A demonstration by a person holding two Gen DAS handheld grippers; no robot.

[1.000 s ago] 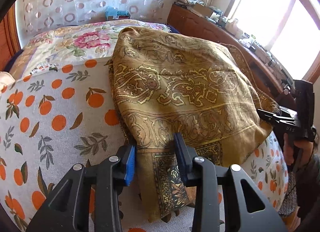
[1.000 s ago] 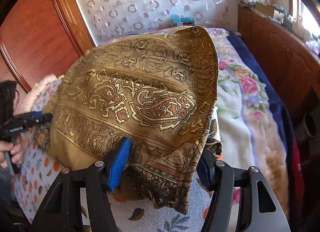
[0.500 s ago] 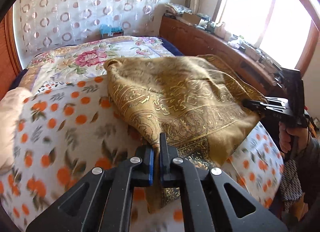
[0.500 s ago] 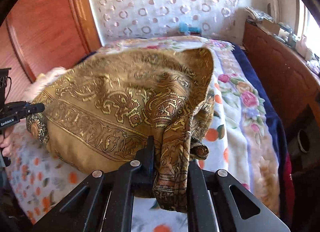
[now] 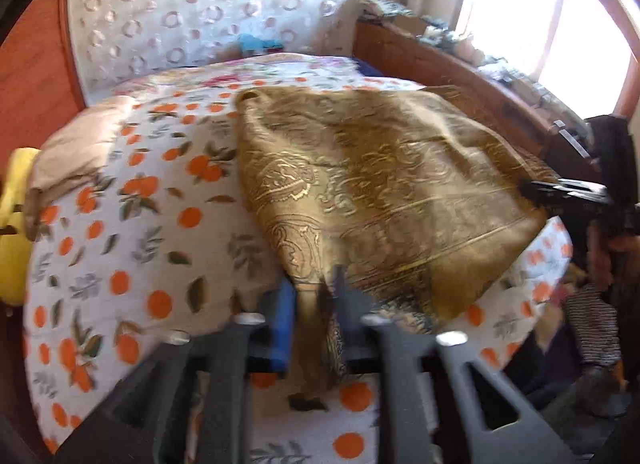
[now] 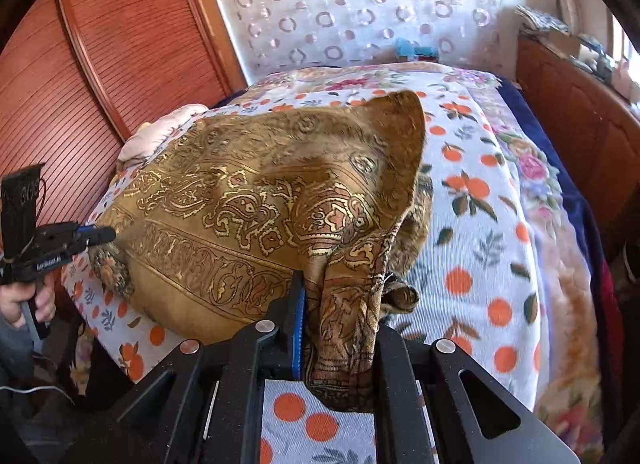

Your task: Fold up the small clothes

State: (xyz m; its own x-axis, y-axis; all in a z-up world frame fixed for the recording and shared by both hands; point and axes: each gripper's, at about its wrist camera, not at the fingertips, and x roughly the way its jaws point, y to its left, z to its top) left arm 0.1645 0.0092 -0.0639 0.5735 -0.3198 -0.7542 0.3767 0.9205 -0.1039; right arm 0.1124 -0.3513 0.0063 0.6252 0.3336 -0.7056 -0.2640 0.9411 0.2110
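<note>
Your left gripper (image 5: pixel 314 328) is pinched shut on a bunched corner of the gold paisley cloth (image 5: pixel 384 192) — the fabric hangs down between the blue pad and the black finger at the 6 o'clock edge of the left wrist view. That view is blurred, so fine detail of the grip is hard to read. Your right gripper (image 6: pixel 338 328) is likewise clamped on a thick gathered corner of the cloth (image 6: pixel 260 204), which spills over and below its fingers.

The cloth lies spread across the orange-print sheet (image 5: pixel 120 248) on the bed, stretched between your two grippers. In the right wrist view its far corner peaks up toward 12 o'clock, and your left gripper (image 6: pixel 94 236) shows at 9 o'clock holding the opposite corner. In the left wrist view your right gripper (image 5: pixel 560 190) sits at 3 o'clock at the cloth's edge.

A pale pink pillow (image 5: pixel 76 152) rests on the sheet toward 10 o'clock.
</note>
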